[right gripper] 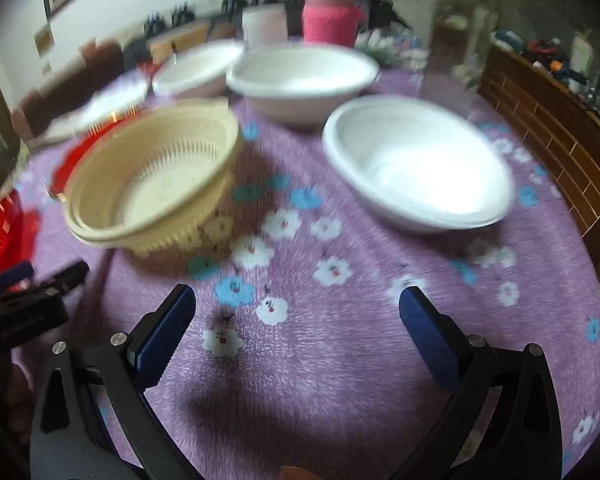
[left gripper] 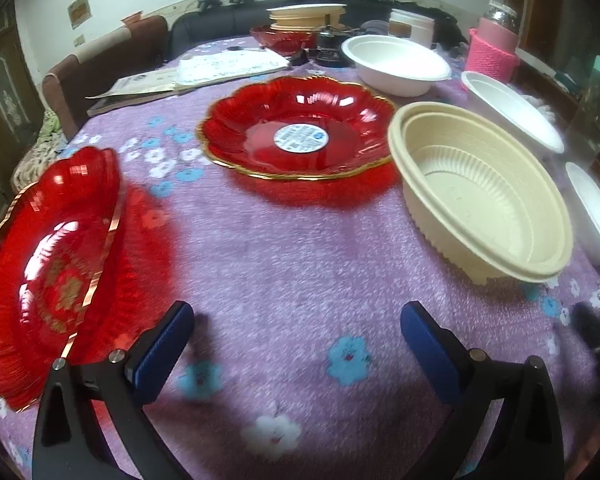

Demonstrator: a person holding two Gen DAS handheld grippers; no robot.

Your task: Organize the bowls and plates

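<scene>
In the left wrist view, a red glass plate (left gripper: 48, 264) lies at the near left and a second red plate (left gripper: 300, 128) with a round sticker lies mid-table. Stacked cream ribbed bowls (left gripper: 484, 196) sit at the right, with white bowls (left gripper: 396, 64) behind. My left gripper (left gripper: 296, 336) is open and empty above the cloth, just right of the near red plate. In the blurred right wrist view, the cream bowls (right gripper: 152, 176) are left and white bowls (right gripper: 416, 168) (right gripper: 300, 80) ahead. My right gripper (right gripper: 296, 320) is open and empty.
A purple flowered cloth (left gripper: 284, 264) covers the round table. At the back stand a pink-sleeved bottle (left gripper: 492, 48), a white jar (left gripper: 412, 26), papers (left gripper: 204, 72), a small red bowl (left gripper: 284, 40) and stacked cream lids (left gripper: 306, 14). A wooden cabinet (right gripper: 548, 128) stands right.
</scene>
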